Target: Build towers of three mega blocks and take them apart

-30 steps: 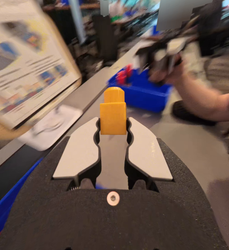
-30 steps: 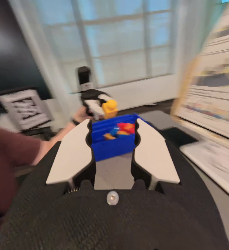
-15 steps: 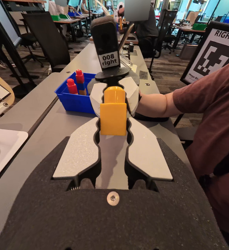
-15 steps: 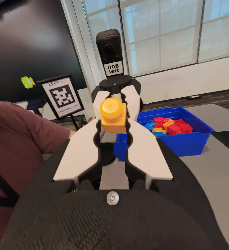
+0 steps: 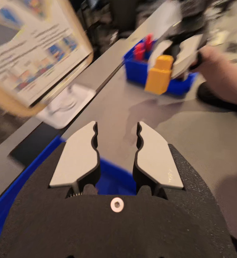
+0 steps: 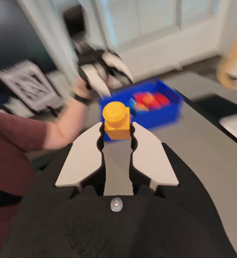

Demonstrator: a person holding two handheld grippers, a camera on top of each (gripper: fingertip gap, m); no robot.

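My right gripper [image 6: 117, 125] is shut on an orange block [image 6: 117, 122], both pads pressed on its sides, stud pointing up and toward the far bin. The same block [image 5: 159, 76] shows in the left wrist view, held by the right gripper [image 5: 169, 61] above the grey table [image 5: 171, 132]. My left gripper [image 5: 117, 124] is open and empty, low over the table near a blue bin's edge [image 5: 35, 167]. It also shows blurred in the right wrist view [image 6: 108, 78], above the blue bin [image 6: 143, 111] of red, orange and blue blocks.
A second blue bin [image 5: 136, 71] with red and blue block stacks stands at the far side of the table. A tilted poster board [image 5: 35, 46] and a white tray [image 5: 67, 106] lie left. A person's forearm [image 5: 220, 78] reaches in from the right.
The orange block passed from my left gripper to my right. The right gripper shut on it, the left opened and pulled back and away. Both views are blurred with motion.
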